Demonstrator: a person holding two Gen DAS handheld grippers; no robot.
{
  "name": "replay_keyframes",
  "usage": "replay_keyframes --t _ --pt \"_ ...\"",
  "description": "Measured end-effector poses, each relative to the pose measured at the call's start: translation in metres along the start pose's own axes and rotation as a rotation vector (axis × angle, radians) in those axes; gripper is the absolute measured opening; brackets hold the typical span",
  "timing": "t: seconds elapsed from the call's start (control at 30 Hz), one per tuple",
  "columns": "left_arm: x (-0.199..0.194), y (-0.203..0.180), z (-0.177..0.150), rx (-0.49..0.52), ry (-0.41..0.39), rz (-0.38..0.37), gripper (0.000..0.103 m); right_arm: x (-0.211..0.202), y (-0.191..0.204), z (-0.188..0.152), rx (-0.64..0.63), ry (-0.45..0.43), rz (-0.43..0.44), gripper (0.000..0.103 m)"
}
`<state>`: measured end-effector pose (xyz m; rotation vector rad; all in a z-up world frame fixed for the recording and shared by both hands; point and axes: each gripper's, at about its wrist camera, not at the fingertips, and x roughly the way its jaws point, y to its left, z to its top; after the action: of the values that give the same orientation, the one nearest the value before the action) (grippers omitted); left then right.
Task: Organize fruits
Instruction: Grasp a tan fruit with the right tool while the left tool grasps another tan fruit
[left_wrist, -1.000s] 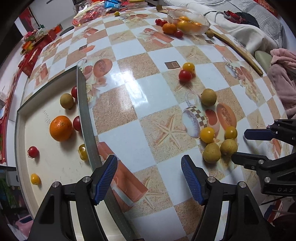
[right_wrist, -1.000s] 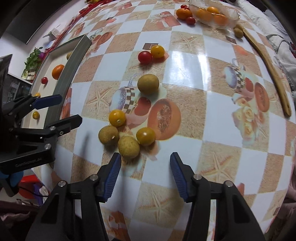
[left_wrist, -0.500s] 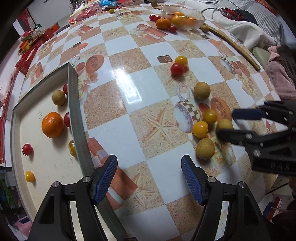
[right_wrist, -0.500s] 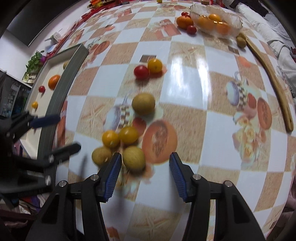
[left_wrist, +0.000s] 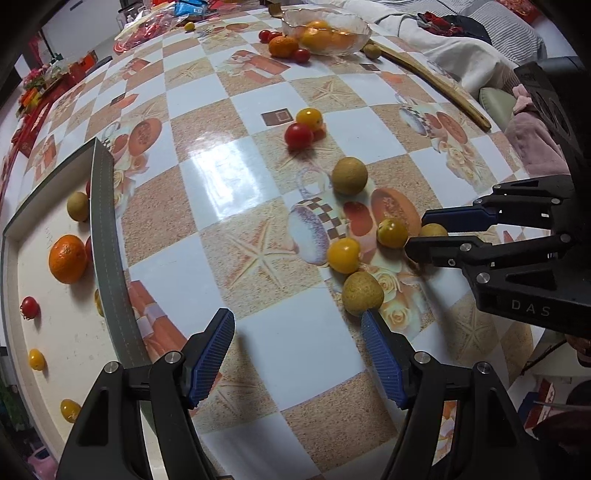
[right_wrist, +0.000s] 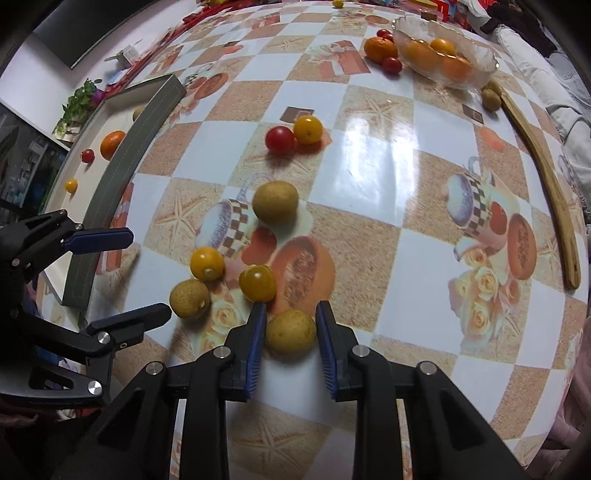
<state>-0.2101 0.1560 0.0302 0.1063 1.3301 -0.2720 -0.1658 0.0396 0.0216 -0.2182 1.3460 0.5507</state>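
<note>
Several small fruits lie loose on the patterned table. My right gripper (right_wrist: 290, 321) has its blue pads on either side of a tan longan (right_wrist: 290, 334), close against it; the longan still rests on the table. It also shows in the left wrist view (left_wrist: 433, 230) between the right gripper's fingers (left_wrist: 458, 218). A yellow tomato (right_wrist: 257, 283) touches the left pad. Another longan (right_wrist: 189, 298), a yellow tomato (right_wrist: 207, 263) and a third longan (right_wrist: 275, 202) lie near. My left gripper (left_wrist: 297, 354) is open and empty above the table beside the tray (left_wrist: 107, 236).
The tray holds an orange (left_wrist: 67, 258), a longan (left_wrist: 78, 206), and small red and yellow tomatoes. A red tomato (right_wrist: 279, 139) and a yellow one (right_wrist: 308, 129) sit mid-table. A glass bowl (right_wrist: 443, 55) of oranges stands far right. A wooden stick (right_wrist: 550, 184) lies along the right edge.
My right gripper has moved forward and closed in around the nearest longan. The left gripper has shifted slightly; it stays open.
</note>
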Motion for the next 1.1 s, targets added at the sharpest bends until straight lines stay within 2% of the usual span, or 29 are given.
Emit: replay_keyframes --t 0.17,0.4,0.73,0.77,0.83,0.87,0.9,1.0,1.1 --pt "-0.003 -0.004 0.0 0.019 -0.003 -0.02 0.073 -0.006 -0.009 -0.015 -0.033 0.016 -0.01 0.03" --pt "0.002 -0.018 0.014 0.014 -0.013 -0.039 0.073 -0.013 -0.019 -0.028 -0.004 0.015 -0.011 0.03" --pt "0.019 -0.028 0.022 -0.014 -0.003 -0.011 0.071 -0.018 -0.021 -0.041 0.01 0.013 -0.013 0.03" --pt "0.02 -0.029 0.023 -0.014 -0.003 0.0 0.068 -0.018 -0.022 -0.042 0.026 0.012 -0.013 0.03" --pt "0.02 -0.032 0.025 -0.02 -0.011 -0.019 0.055 -0.019 -0.022 -0.043 0.042 0.011 -0.012 0.03" --pt "0.019 -0.034 0.025 -0.02 -0.014 -0.043 0.041 -0.02 -0.024 -0.045 0.058 0.011 -0.007 0.03" --pt "0.019 -0.036 0.024 -0.013 -0.011 -0.06 0.032 -0.021 -0.025 -0.049 0.074 0.011 -0.001 0.03" --pt "0.019 -0.041 0.022 -0.014 -0.016 -0.076 0.027 -0.024 -0.031 -0.053 0.137 0.01 0.025 0.03" --pt "0.018 -0.029 0.021 -0.082 -0.01 -0.125 0.027 -0.029 -0.036 -0.055 0.192 0.0 0.043 0.03"
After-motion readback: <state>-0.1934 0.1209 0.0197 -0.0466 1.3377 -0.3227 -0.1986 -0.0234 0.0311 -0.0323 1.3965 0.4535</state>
